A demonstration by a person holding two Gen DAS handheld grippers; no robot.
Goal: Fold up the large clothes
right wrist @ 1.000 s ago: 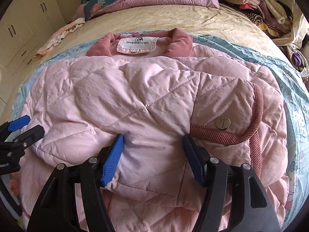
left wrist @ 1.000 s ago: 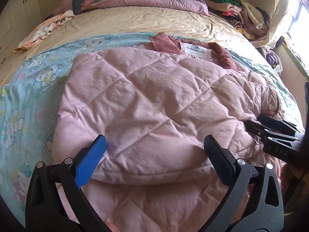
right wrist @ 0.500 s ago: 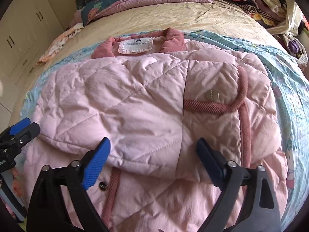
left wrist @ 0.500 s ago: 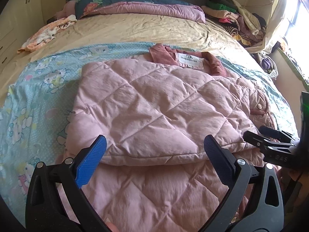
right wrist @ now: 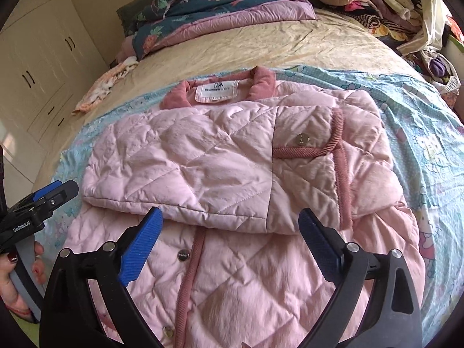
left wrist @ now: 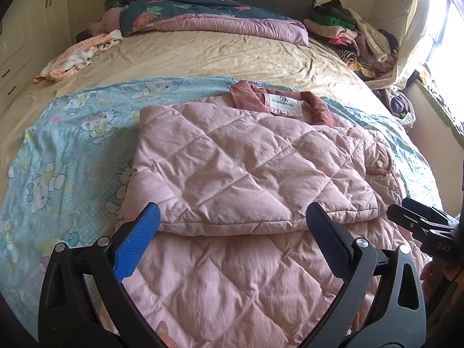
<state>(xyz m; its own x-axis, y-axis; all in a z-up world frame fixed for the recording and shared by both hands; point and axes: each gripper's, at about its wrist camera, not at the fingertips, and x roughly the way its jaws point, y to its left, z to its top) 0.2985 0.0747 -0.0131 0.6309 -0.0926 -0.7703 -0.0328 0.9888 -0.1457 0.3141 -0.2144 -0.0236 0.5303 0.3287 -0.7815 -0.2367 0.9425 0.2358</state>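
A pink quilted jacket (right wrist: 232, 174) lies on the bed (left wrist: 232, 58), spread over a pale blue cartoon-print sheet (left wrist: 72, 150). Its upper part is folded down over itself, so a thick doubled panel sits across the middle with its folded edge nearest the cameras — what lies under that panel is hidden. The darker pink collar (right wrist: 261, 84) and a white label (right wrist: 216, 90) show at the far end; the label's lettering is too small to read. A pocket flap with corded trim and a metal snap (right wrist: 302, 139) sits on the panel's right side in the right wrist view, and more snaps run down the front placket below, the lowest partly cut off behind the claw's frame.

The left claw (left wrist: 232, 243) hangs above the jacket's lower part, its jaws spread wide with nothing between them. The right claw (right wrist: 229, 240) is likewise released and empty, its blue pads wide apart over the placket just short of the folded edge. Each claw appears at the edge of the other's view, only partly in frame. A hand (right wrist: 17, 269) grips the left claw's handle, mostly cut off by the lens rim.

Farther back, a rumpled floral duvet (left wrist: 203, 11), a small patterned garment (left wrist: 78, 55) and a heap of clothes (left wrist: 353, 37) sit on the bed — the individual pieces in the heap cannot be told apart. Cream cupboards (right wrist: 37, 66) stand at the left.
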